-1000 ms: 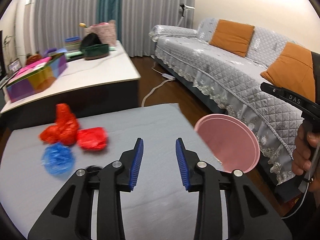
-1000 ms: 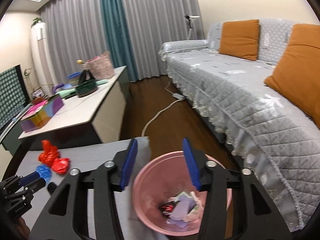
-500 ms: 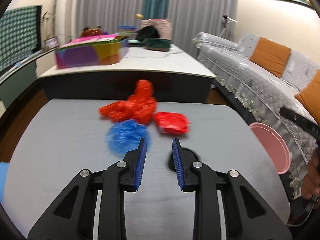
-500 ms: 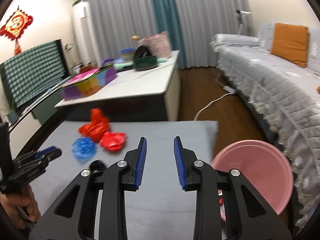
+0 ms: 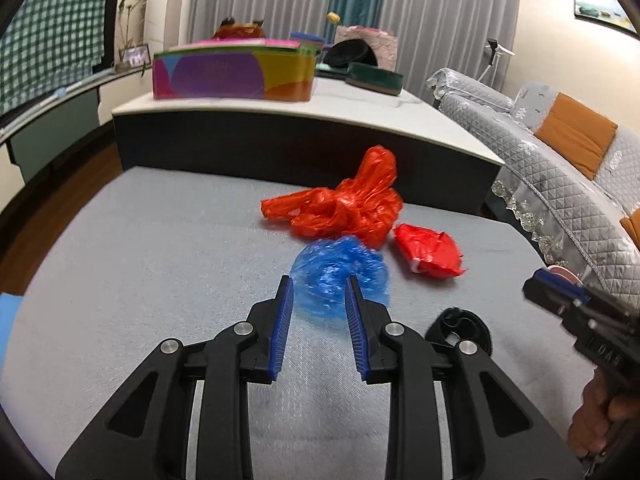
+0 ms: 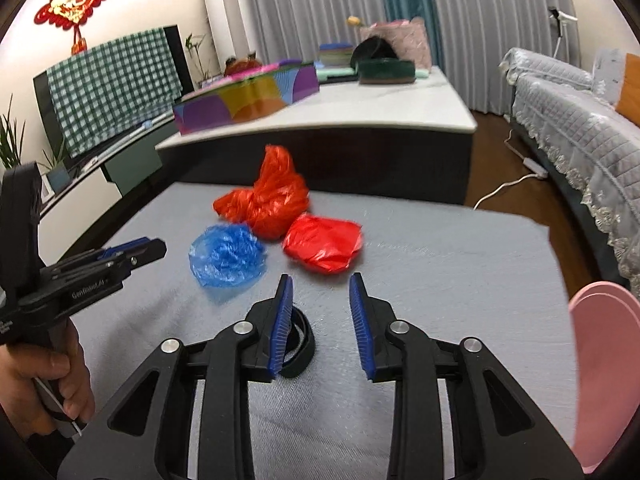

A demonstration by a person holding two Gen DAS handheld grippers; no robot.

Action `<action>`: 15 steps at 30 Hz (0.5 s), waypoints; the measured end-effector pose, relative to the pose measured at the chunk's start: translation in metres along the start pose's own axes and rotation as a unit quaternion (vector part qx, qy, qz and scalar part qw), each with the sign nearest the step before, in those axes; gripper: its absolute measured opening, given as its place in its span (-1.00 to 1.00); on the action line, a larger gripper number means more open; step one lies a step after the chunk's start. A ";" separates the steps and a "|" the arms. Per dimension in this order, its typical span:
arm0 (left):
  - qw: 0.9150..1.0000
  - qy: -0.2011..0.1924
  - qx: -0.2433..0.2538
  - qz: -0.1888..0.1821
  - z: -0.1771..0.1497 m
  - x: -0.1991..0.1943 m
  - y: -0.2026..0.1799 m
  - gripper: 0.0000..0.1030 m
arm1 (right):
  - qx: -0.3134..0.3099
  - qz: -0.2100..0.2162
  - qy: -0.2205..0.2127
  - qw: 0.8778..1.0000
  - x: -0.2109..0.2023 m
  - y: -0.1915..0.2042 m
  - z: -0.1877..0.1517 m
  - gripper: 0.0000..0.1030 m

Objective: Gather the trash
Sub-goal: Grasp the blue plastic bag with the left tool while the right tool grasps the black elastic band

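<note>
Three trash items left on grey-clothed table (image 5: pixel 120 264) near far edge: crumpled blue plastic wrap (image 5: pixel 340 276), orange-red plastic bag (image 5: pixel 344 208), red crumpled wrapper (image 5: pixel 430 250). Nothing gripped; left gripper (image 5: pixel 318 308) released and lined up on blue wrap; right gripper (image 6: pixel 320 308) released, jaws just widened. Pink bin (image 6: pixel 604 376) off right edge.

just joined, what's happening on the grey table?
A person holds a gripper in each hand, clearing trash. The left gripper is open, lined up on the blue plastic wad; the right gripper, open and holding nothing, points toward the red wrapper. An orange-red bag lies behind. The pink bin waits at the table's right edge.
</note>
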State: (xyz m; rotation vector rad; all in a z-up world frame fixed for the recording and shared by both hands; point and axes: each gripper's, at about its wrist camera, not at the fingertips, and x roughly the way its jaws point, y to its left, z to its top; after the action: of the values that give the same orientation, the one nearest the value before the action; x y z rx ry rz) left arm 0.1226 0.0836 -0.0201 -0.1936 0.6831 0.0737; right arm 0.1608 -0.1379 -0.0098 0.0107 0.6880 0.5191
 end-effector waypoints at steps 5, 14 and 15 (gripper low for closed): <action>1.000 0.017 -0.014 0.002 0.000 0.023 0.008 -0.47 | -0.007 0.016 0.031 0.999 0.024 0.004 -0.007 -0.16; 0.998 0.044 -0.033 0.002 0.002 0.050 0.008 -0.45 | -0.023 0.031 0.069 0.997 0.044 0.011 -0.016 -0.15; 0.998 0.046 -0.033 0.003 0.002 0.052 0.007 -0.45 | -0.025 0.030 0.071 0.997 0.045 0.012 -0.017 -0.16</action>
State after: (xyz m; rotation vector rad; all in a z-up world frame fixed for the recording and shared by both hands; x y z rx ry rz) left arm 0.1627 0.0915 -0.0526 -0.2597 0.7737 0.0929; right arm 0.1746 -0.1092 -0.0478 -0.0522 0.8150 0.5991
